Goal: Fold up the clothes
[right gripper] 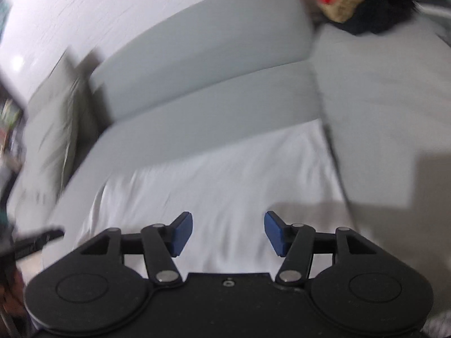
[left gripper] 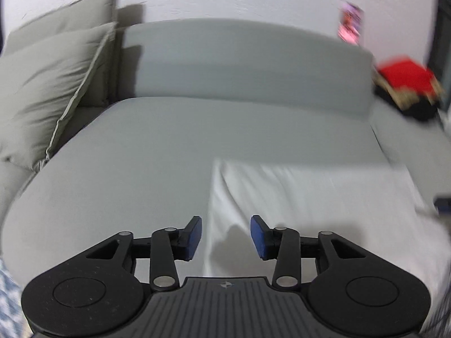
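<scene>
A white garment (left gripper: 310, 197) lies spread flat on the grey sofa seat (left gripper: 141, 146). My left gripper (left gripper: 226, 236) hovers over the garment's left edge, its blue pads apart and nothing between them. In the right wrist view the same white garment (right gripper: 220, 180) fills the seat ahead. My right gripper (right gripper: 229, 232) stands open above the cloth, with only fabric seen beyond the gap. Both views are blurred by motion.
Grey cushions (left gripper: 48, 84) lean at the sofa's left end. A pile of red, tan and black clothes (left gripper: 406, 84) sits at the right end, also seen as the clothes pile (right gripper: 360, 2) in the right wrist view. The sofa backrest (left gripper: 248, 62) stands against a white wall.
</scene>
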`<state>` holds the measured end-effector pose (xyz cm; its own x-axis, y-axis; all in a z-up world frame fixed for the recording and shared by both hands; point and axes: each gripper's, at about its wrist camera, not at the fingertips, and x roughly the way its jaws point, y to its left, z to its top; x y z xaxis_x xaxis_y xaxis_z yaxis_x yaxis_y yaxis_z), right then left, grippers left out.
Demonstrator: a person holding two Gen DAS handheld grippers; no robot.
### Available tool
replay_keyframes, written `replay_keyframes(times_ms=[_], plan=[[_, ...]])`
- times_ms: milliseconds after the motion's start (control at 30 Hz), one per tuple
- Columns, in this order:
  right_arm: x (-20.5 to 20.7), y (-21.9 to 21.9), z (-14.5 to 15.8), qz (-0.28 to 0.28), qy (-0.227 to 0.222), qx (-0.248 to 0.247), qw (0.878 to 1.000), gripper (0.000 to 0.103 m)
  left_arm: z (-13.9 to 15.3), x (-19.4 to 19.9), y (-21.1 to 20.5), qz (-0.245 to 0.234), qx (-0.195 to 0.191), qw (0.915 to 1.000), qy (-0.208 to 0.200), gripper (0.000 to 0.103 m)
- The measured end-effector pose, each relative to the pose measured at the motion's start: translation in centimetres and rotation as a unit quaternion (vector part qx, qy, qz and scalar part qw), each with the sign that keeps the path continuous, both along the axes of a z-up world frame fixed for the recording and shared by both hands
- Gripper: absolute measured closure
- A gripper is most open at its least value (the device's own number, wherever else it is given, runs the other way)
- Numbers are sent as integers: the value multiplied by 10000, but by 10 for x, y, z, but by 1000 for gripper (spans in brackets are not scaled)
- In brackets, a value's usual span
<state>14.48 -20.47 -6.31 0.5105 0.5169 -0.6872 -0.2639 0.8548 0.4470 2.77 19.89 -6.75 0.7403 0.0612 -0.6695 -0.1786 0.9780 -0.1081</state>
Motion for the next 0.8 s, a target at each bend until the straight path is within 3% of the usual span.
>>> replay_keyframes(times_ms=[100, 267, 433, 800], plan=[[36, -26, -12, -563, 166, 386, 9975, 48, -9, 36, 32, 191, -719, 9972, 11, 64], [82, -46, -25, -1080, 412, 582, 9916, 48, -27, 76, 59, 490, -1757, 9831, 127, 72], [97, -61, -45, -1447, 481, 710, 9858, 55, -40, 110, 61, 508, -1919, 9792, 419, 76], [121, -65, -67, -1726, 897, 1076, 9750, 55, -48, 136, 56, 497, -2108, 9751, 475, 75]])
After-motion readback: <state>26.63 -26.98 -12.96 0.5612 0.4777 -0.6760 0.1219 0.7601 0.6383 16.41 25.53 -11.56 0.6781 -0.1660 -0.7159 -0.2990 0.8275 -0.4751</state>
